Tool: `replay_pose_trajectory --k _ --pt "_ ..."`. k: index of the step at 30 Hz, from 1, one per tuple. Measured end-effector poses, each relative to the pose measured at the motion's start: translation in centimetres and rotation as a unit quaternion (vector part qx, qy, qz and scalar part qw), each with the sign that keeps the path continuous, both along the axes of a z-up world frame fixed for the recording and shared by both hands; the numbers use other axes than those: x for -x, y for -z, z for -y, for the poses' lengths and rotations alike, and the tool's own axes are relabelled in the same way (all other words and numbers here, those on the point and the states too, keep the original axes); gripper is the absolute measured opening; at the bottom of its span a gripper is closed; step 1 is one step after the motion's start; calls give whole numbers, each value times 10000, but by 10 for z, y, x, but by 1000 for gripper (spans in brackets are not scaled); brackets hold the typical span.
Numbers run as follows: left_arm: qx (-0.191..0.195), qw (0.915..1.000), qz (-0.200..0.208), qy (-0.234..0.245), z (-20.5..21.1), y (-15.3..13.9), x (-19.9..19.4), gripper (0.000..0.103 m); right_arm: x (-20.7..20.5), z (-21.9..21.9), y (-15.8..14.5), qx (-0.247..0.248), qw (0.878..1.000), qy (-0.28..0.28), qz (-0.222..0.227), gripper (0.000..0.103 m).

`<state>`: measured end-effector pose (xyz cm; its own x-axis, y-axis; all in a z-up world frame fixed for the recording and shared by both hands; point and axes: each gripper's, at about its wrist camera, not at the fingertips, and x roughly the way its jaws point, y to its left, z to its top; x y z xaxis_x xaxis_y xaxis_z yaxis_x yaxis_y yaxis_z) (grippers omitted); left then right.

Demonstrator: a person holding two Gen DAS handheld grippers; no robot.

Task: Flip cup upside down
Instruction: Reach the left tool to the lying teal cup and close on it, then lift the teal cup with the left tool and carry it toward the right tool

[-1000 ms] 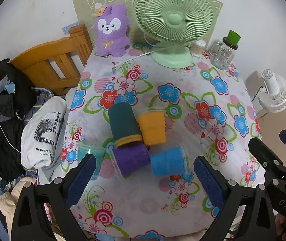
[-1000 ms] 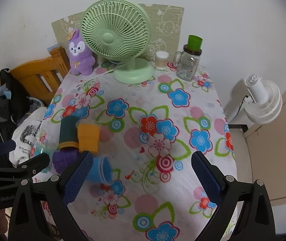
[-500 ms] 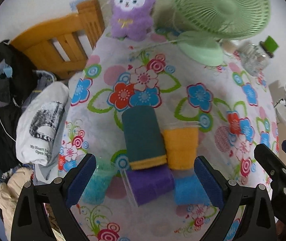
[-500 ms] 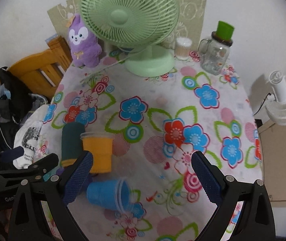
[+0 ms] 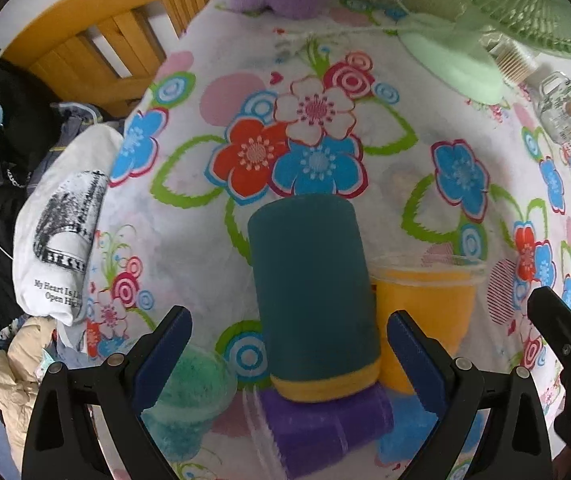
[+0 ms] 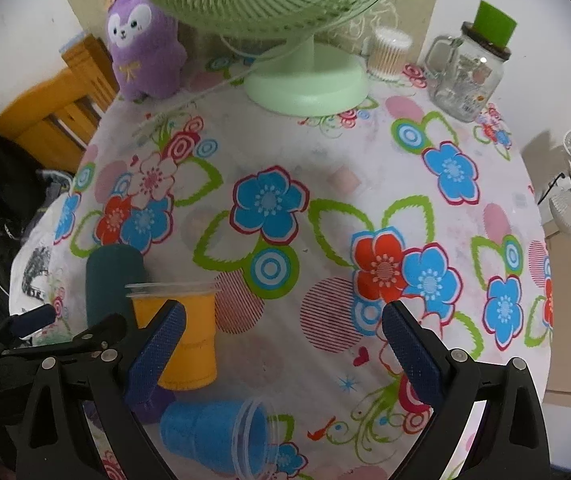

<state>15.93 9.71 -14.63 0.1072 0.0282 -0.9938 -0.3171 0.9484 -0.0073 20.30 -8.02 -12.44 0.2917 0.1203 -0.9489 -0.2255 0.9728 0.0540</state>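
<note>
- Cup, dark teal (image 5: 309, 280) with a yellow band at its near end, stands at centre of the left wrist frame on the flowered tabletop (image 5: 245, 80), framed by the left gripper (image 5: 287, 344).
- Left fingers (image 5: 165, 344) are spread apart, holding nothing; right gripper (image 6: 283, 340) is likewise spread and empty.
- Orange cup (image 5: 425, 308) touches its right side; purple cup (image 5: 325, 428) lies just below.
- Likely best: centre the fingers on the teal wall, clear of neighbours, before closing and rotating.
</note>
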Motion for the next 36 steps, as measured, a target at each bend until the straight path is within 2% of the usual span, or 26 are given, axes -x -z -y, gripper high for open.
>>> replay_pose_trajectory --k 5,8,11,13,17,19,22,27,35,36 --pt "221 9996 -196 4 0 20 -6 96 -5 -7 12 78 9999 -40 -111 100" --pt "228 9995 -236 31 2 26 -9 92 -7 -10 17 114 9998 -66 -163 100" --pt "279 9992 -298 13 4 35 -10 84 -8 -11 21 144 9997 -77 -196 100" --pt "498 9979 -415 -56 3 45 -9 78 -8 -12 24 162 9996 -74 -226 100" --pt "264 9993 -259 15 9 44 -7 72 -7 -12 28 186 9994 -72 -287 100" --pt "296 9994 -166 54 10 43 -5 72 -6 -11 29 176 9994 -62 -299 100" --pt "219 9997 -53 116 11 36 -3 71 -4 -10 28 185 9994 -67 -295 100" --pt "162 9996 161 152 16 3 -4 71 1 -8 21 133 9995 -82 -257 100" --pt "46 9988 436 224 27 -34 4 71 10 -1 -8 -60 10000 -63 -32 100" --pt "52 9987 456 240 19 -36 6 71 12 1 -13 -93 9999 -61 2 100"
